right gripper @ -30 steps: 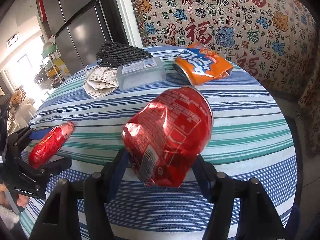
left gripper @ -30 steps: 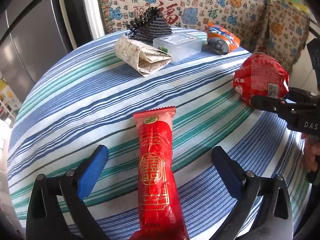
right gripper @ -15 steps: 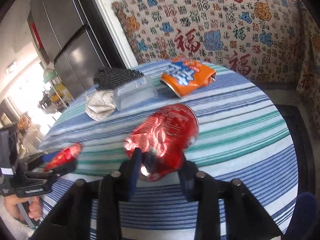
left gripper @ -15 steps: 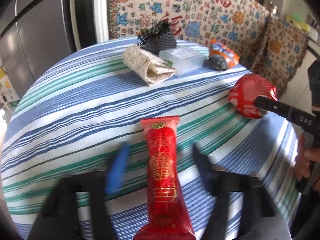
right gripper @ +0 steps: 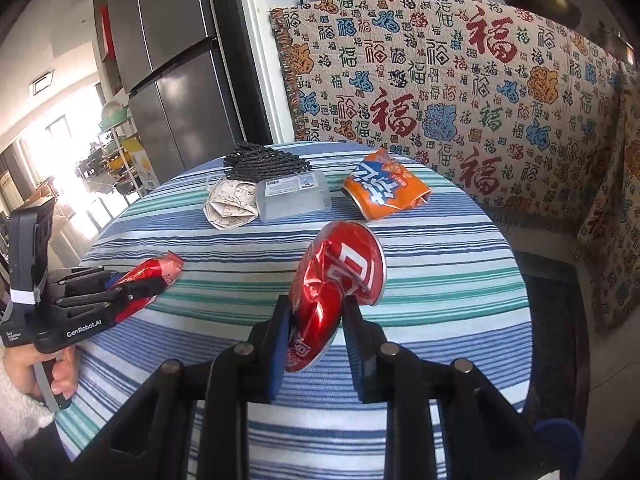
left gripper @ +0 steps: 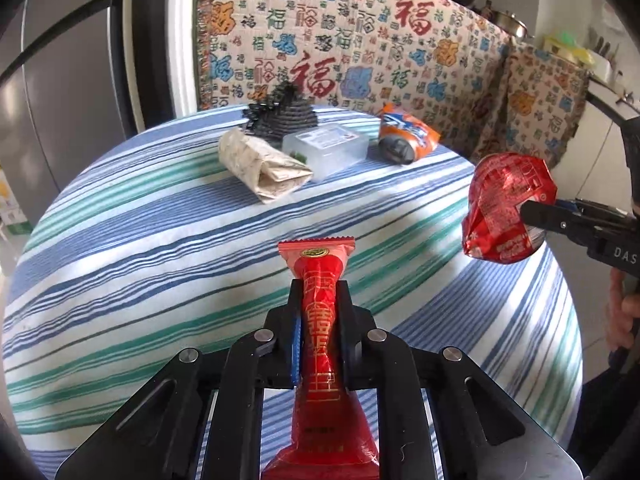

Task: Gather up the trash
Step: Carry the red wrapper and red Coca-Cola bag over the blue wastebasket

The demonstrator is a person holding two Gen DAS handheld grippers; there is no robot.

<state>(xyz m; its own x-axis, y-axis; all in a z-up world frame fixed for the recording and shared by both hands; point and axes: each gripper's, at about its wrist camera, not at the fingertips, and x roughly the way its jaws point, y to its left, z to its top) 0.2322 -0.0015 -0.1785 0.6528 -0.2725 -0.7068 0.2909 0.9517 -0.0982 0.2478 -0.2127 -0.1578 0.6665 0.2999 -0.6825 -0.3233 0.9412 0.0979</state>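
Observation:
My left gripper (left gripper: 319,292) is shut on a long red snack wrapper (left gripper: 320,320) and holds it above the striped round table (left gripper: 140,240). The wrapper also shows in the right wrist view (right gripper: 154,274). My right gripper (right gripper: 318,308) is shut on a crushed red can (right gripper: 340,276), lifted off the table; the can also shows in the left wrist view (left gripper: 508,208). A crushed orange can (right gripper: 384,192) lies at the table's far side.
At the back of the table lie a folded paper packet (left gripper: 264,164), a clear plastic box (left gripper: 324,146) and a black woven mat (left gripper: 280,116). A patterned blanket (right gripper: 460,92) covers furniture behind. A grey fridge (right gripper: 176,72) stands at the left.
My left gripper has closed on the red wrapper and lifted it. My right gripper has closed on the red can and raised it off the table.

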